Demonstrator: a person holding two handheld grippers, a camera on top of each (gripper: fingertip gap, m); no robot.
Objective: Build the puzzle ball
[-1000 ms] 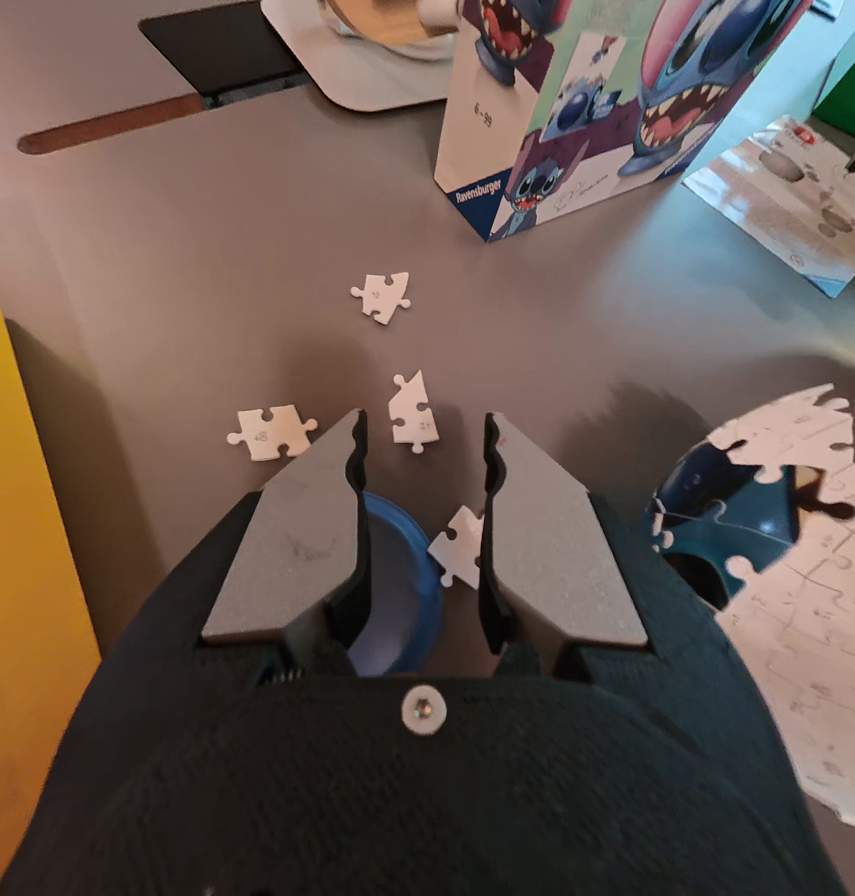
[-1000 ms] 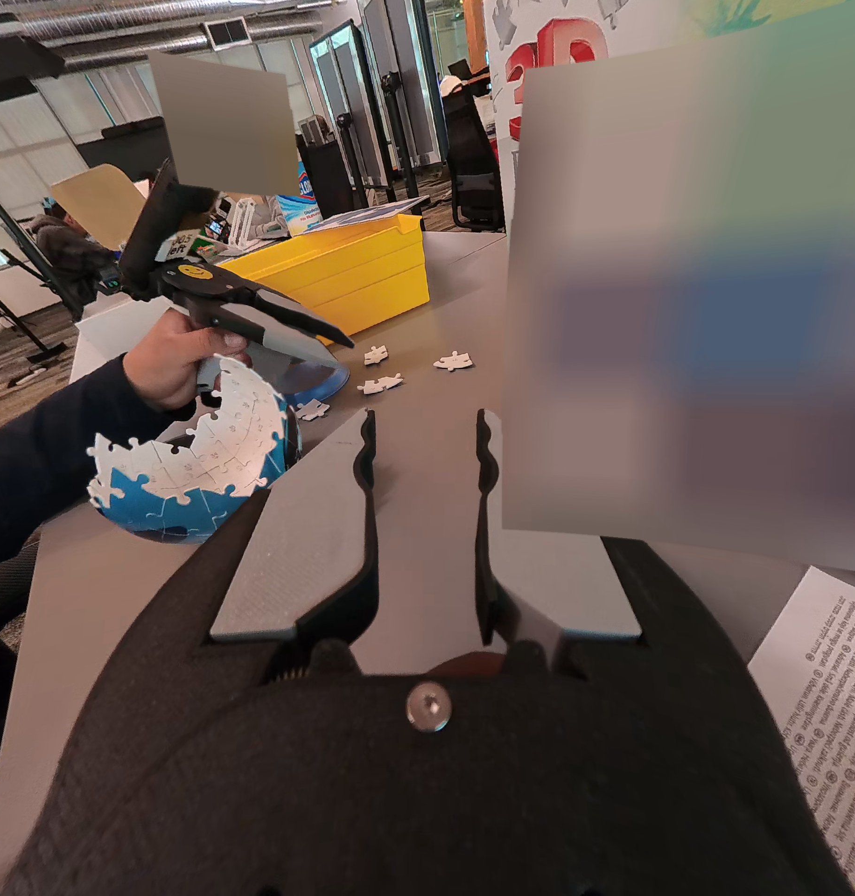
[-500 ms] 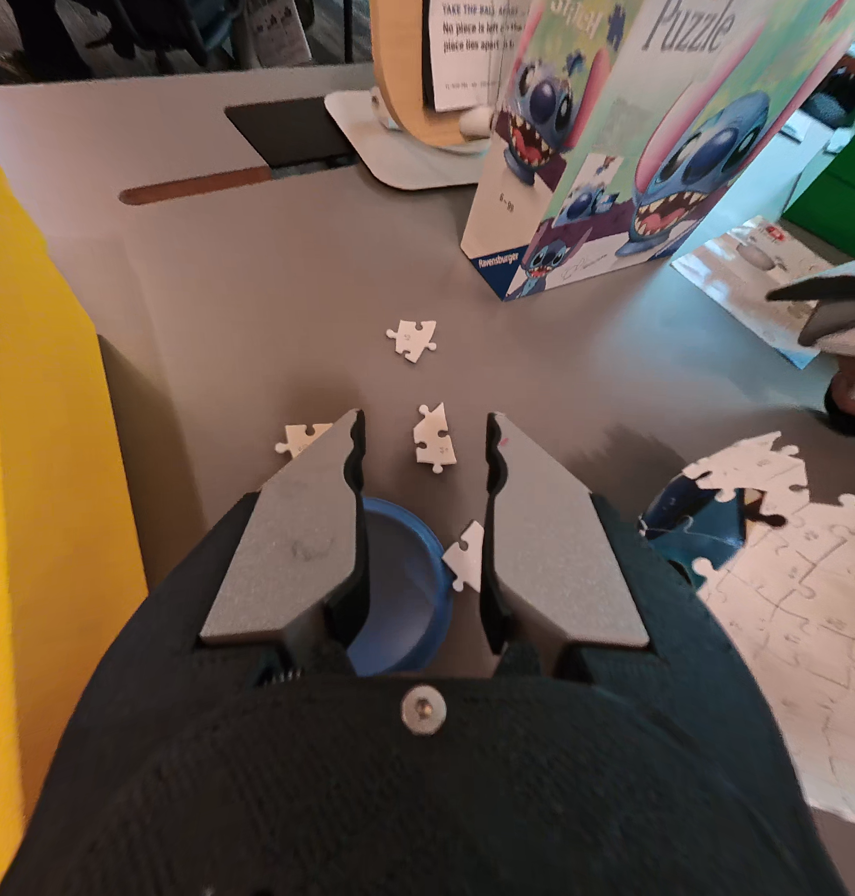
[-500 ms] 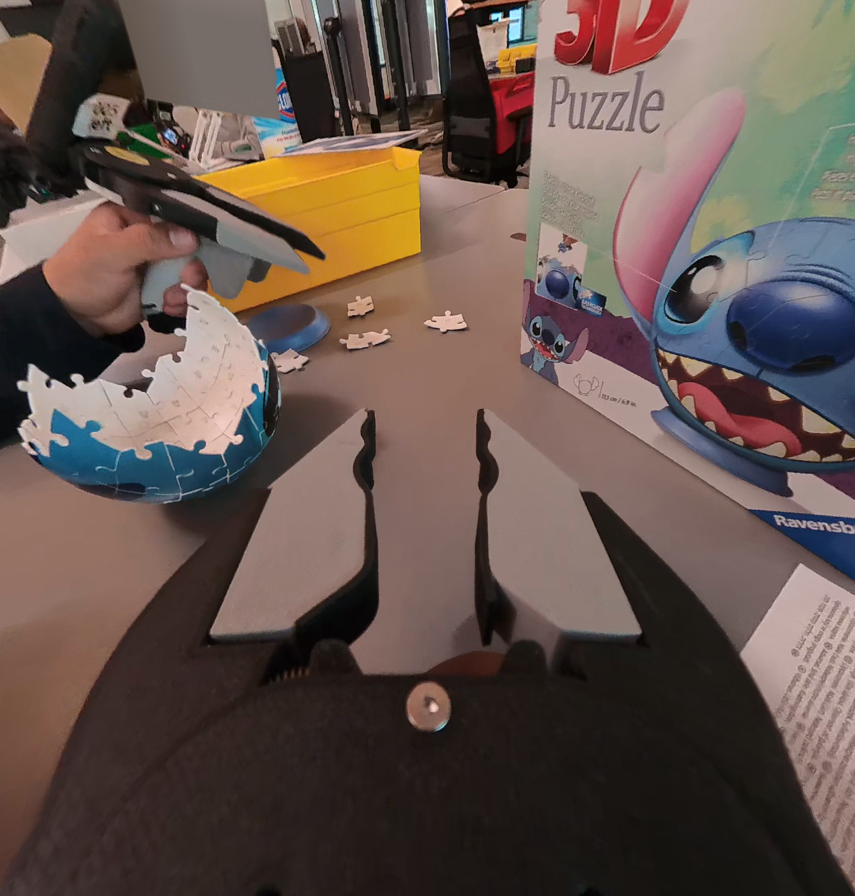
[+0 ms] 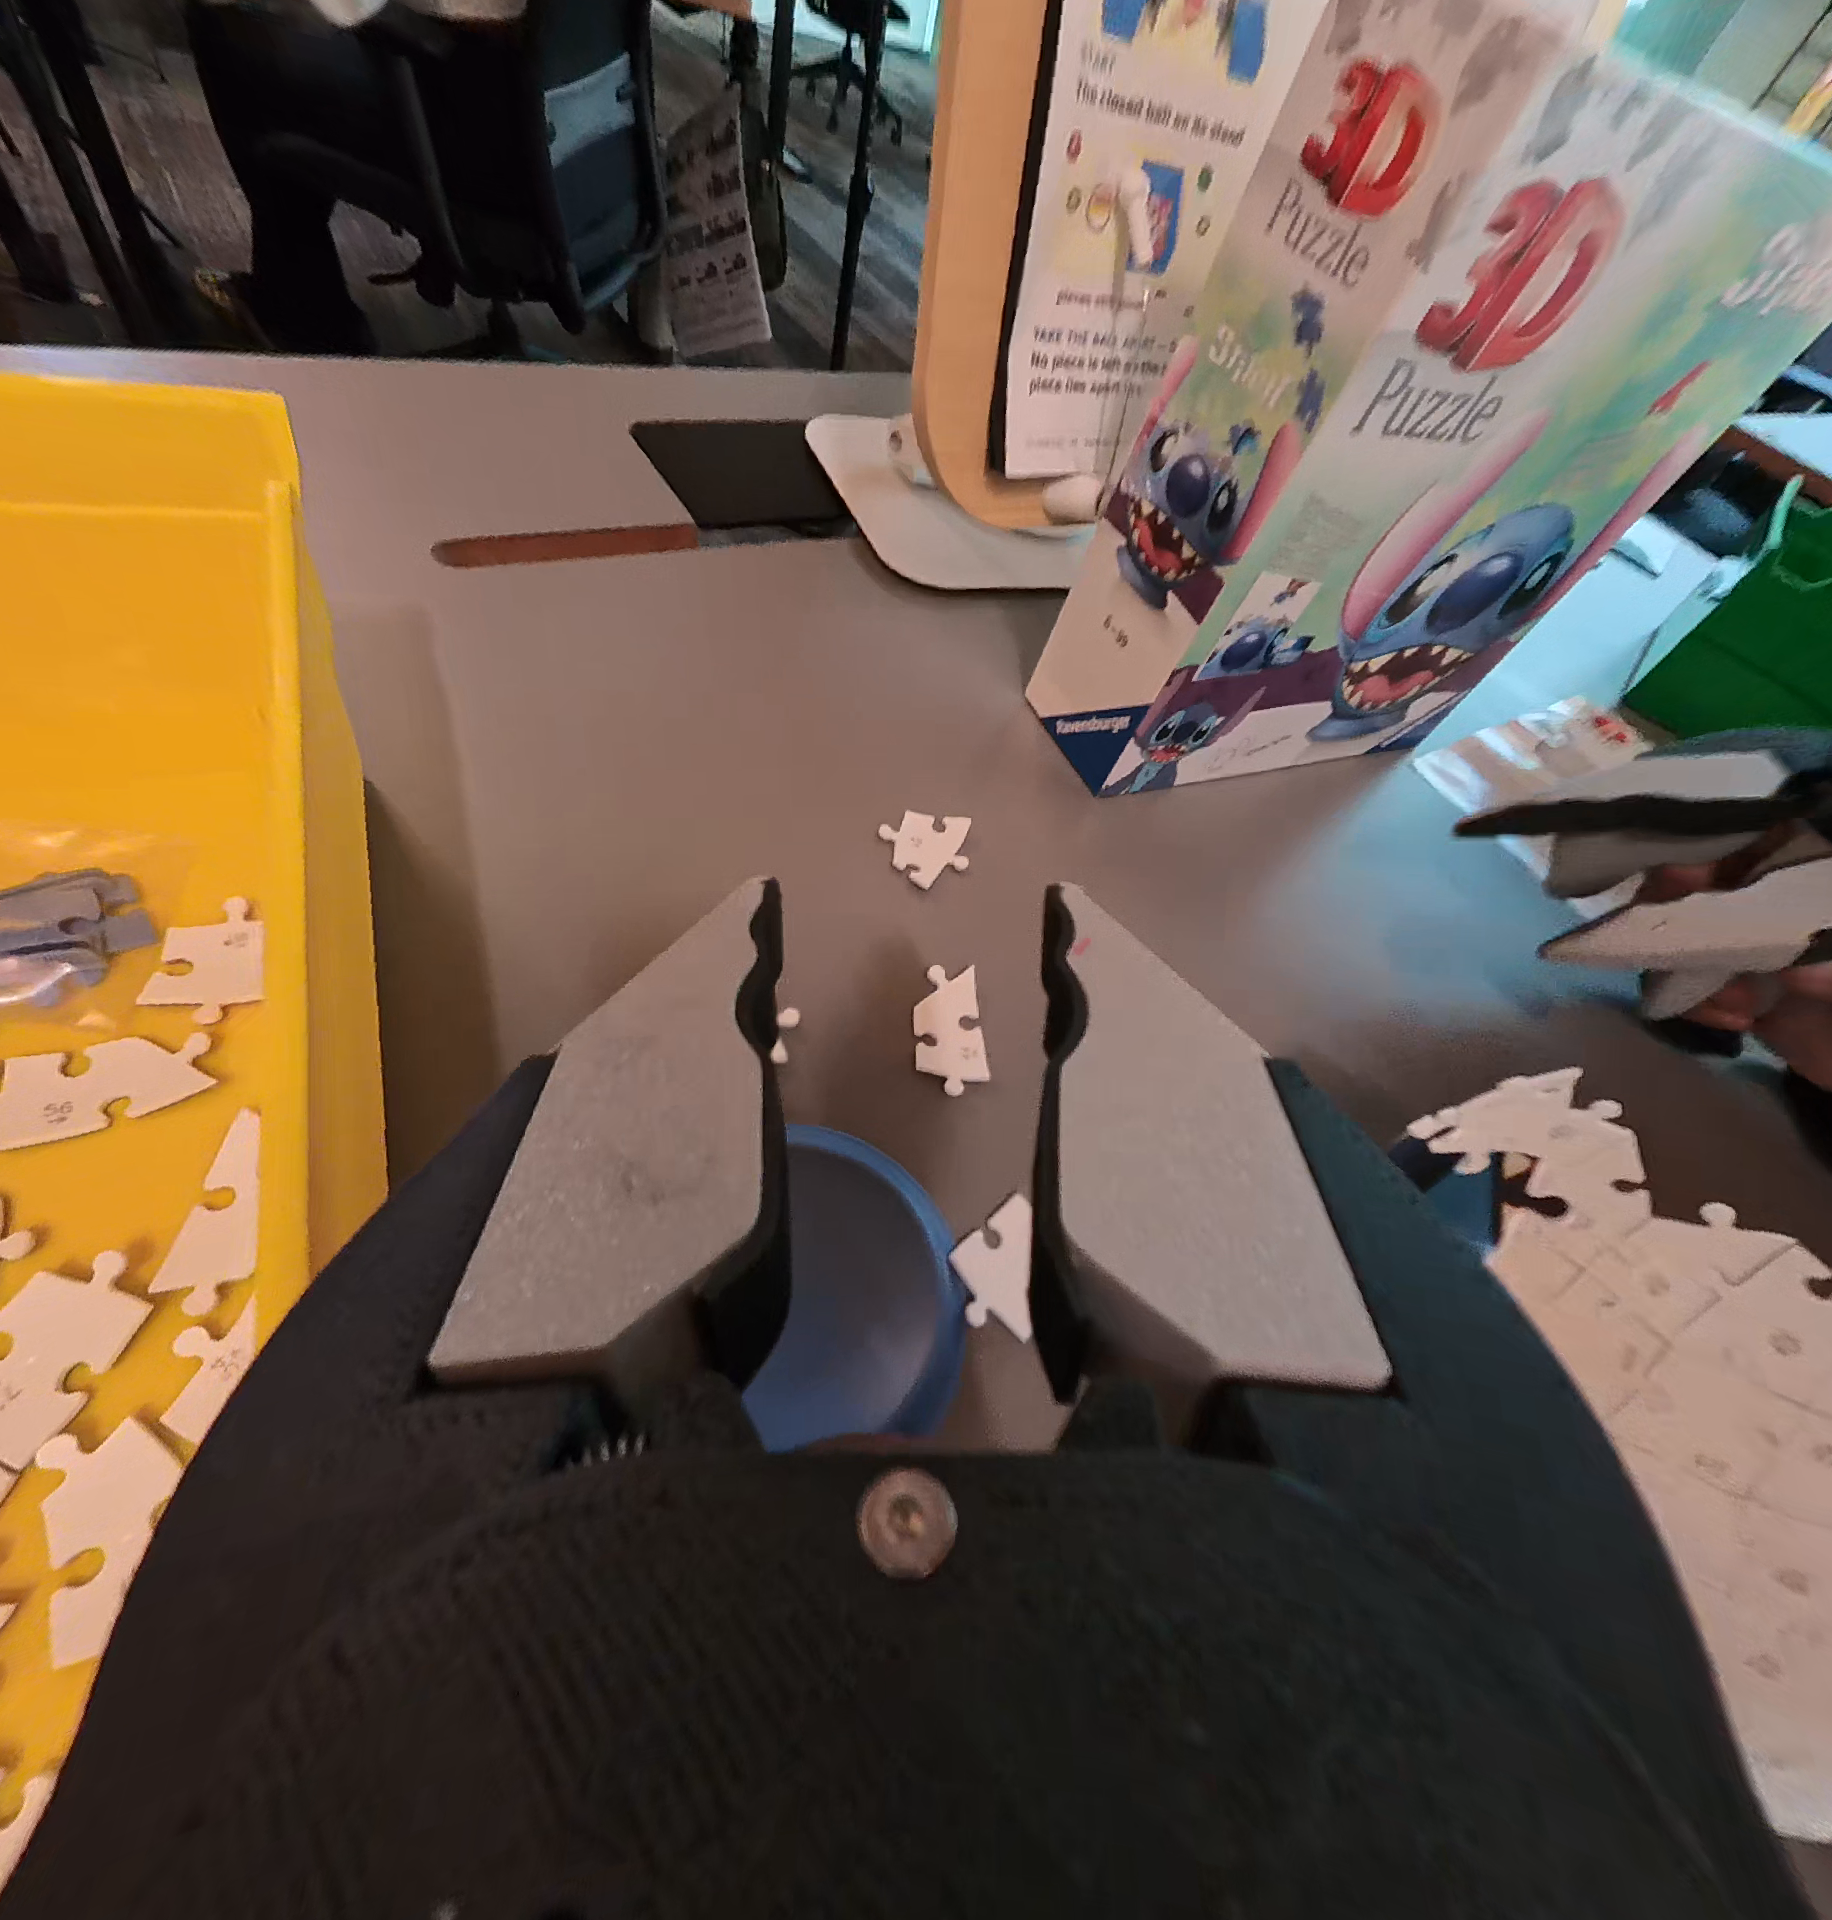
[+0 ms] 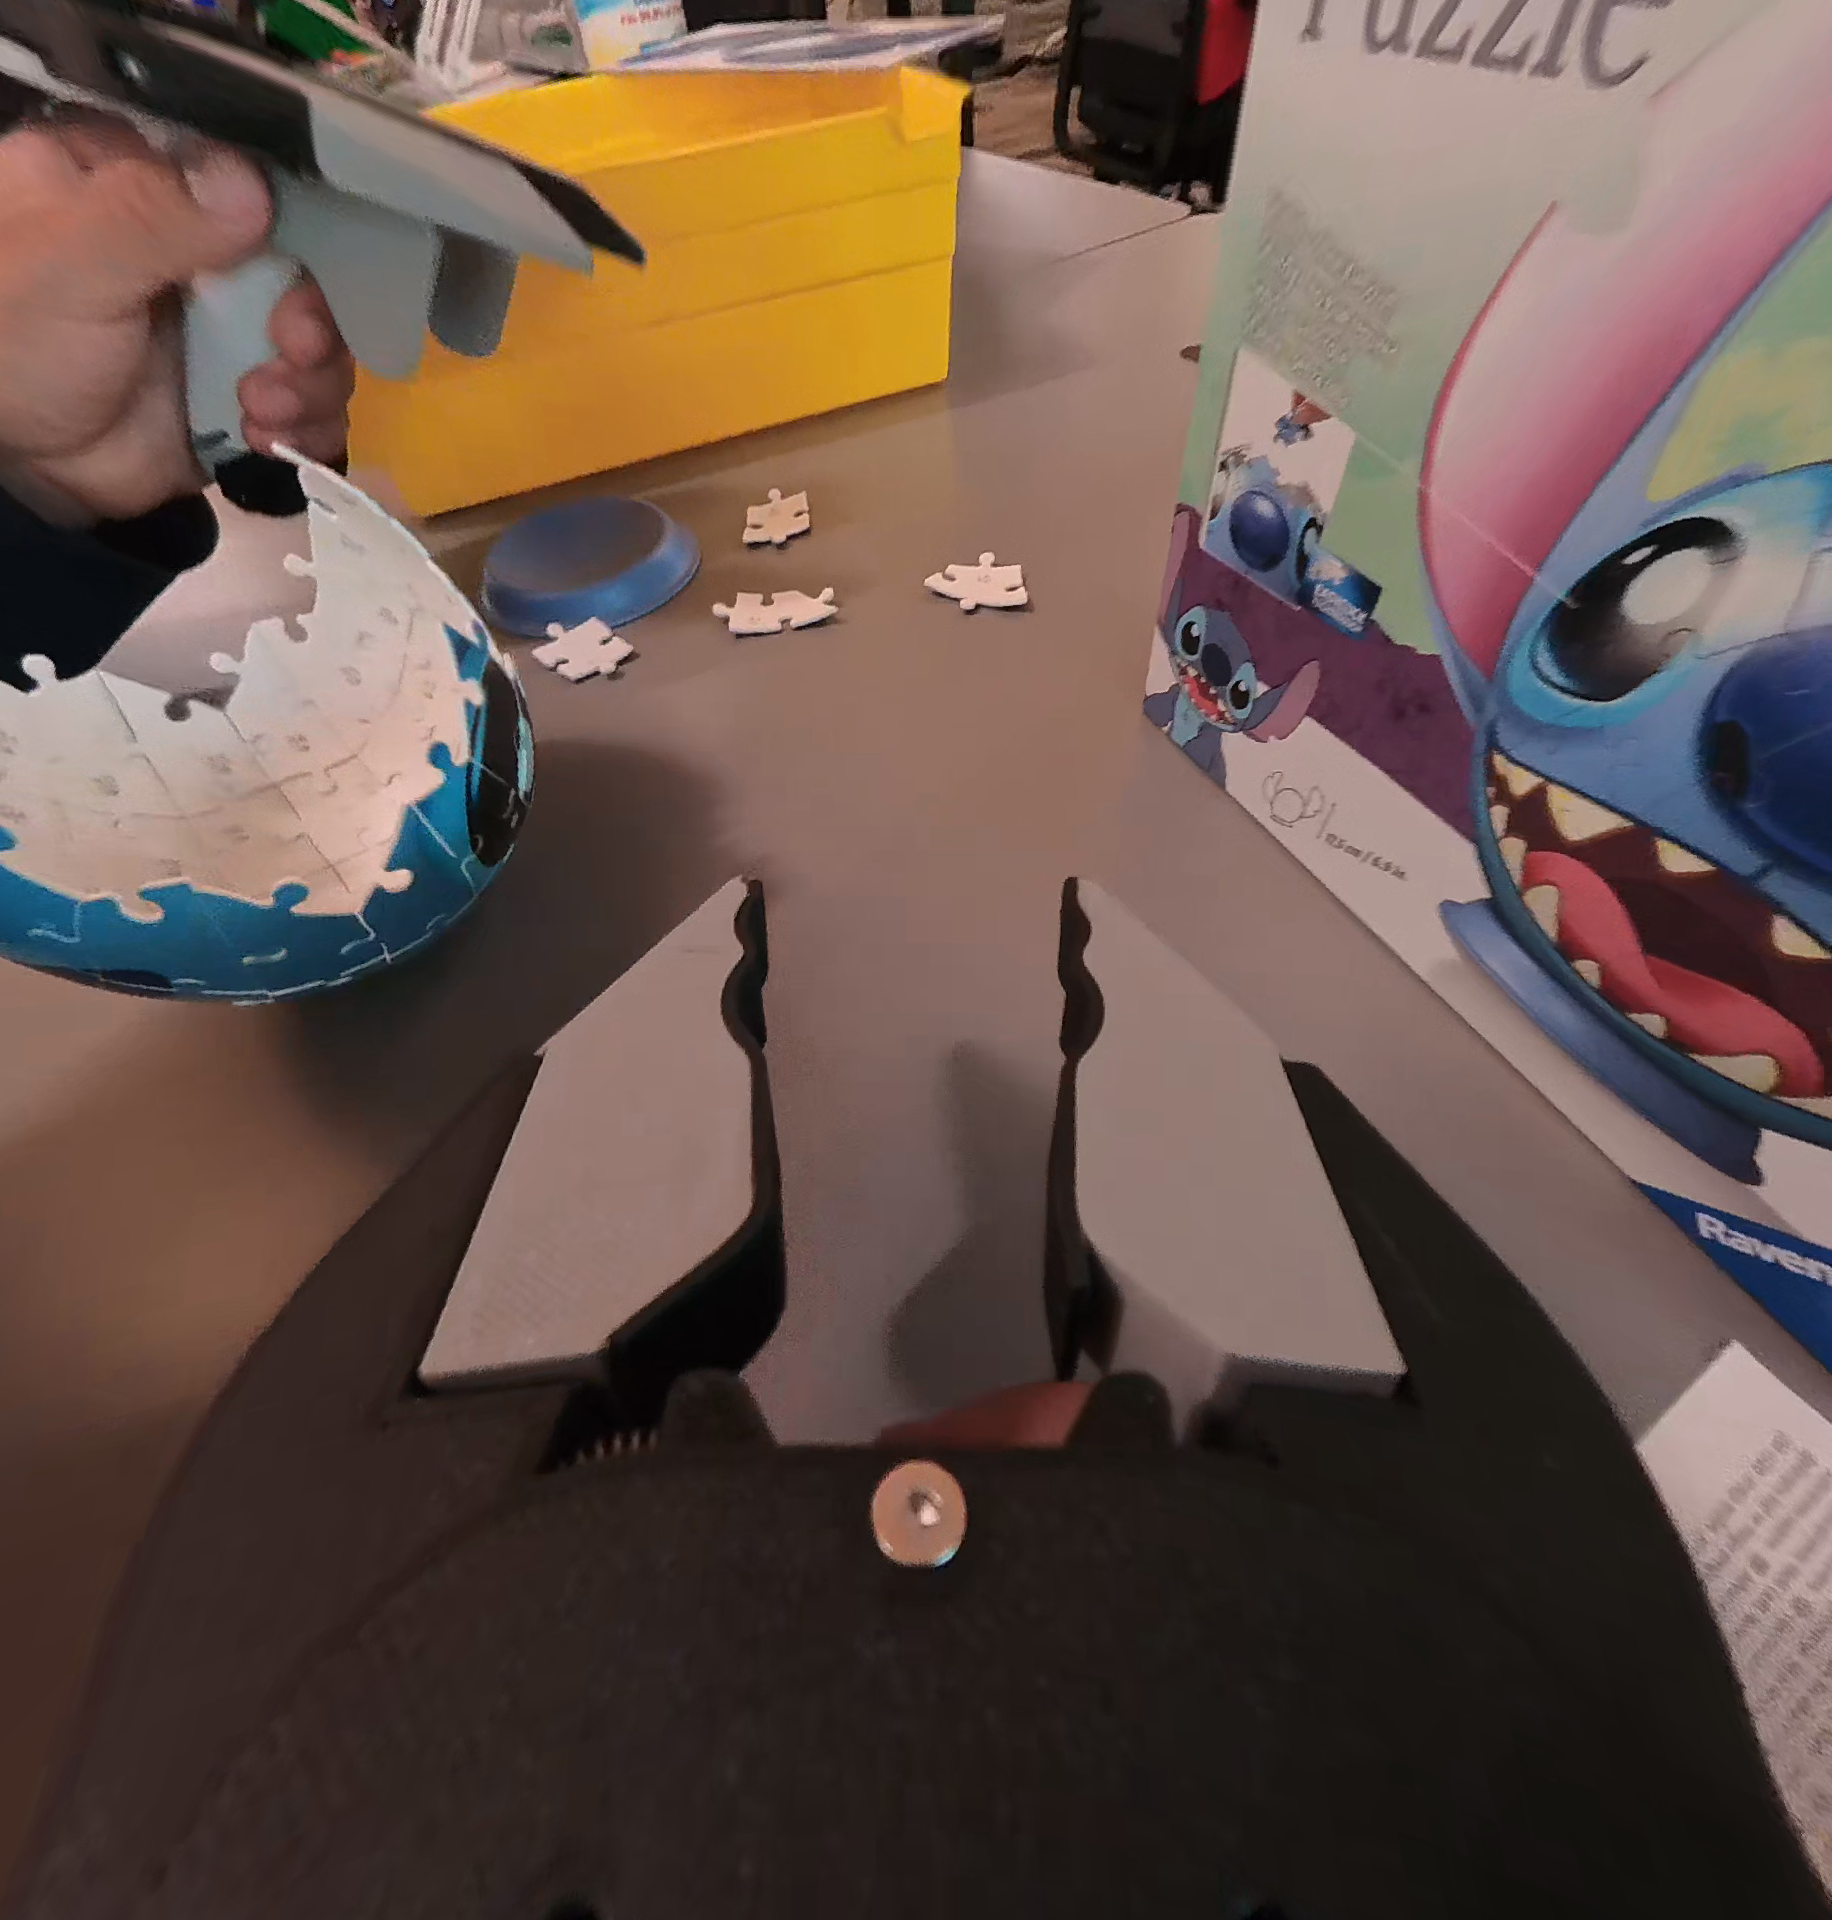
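The half-built puzzle ball [image 6: 237,790], blue outside and white inside, rests on the grey table [image 6: 891,779]; its white inner side also shows in the left wrist view [image 5: 1670,1351]. A blue stand ring [image 6: 590,561] lies beyond it, with several loose white pieces [image 6: 777,610] around. My left gripper [image 5: 912,904] is open and empty above the ring [image 5: 860,1288] and the pieces [image 5: 953,1029]. My right gripper [image 6: 907,894] is open and empty over bare table, to the right of the ball. A hand holds the left gripper [image 6: 455,197] above the ball.
A yellow bin [image 5: 112,727] with several more pieces stands on the left. The tall puzzle box [image 6: 1566,623] stands upright on the right, close to my right gripper. A printed sheet [image 6: 1785,1558] lies at the lower right. A wooden sign stand [image 5: 953,312] is behind the box. About 25 centimetres separates my left fingertips from my right.
My left gripper has lifted and pulled back, so the yellow bin's inside now shows. My right gripper has moved forward and lower towards the ball. Both stay open.
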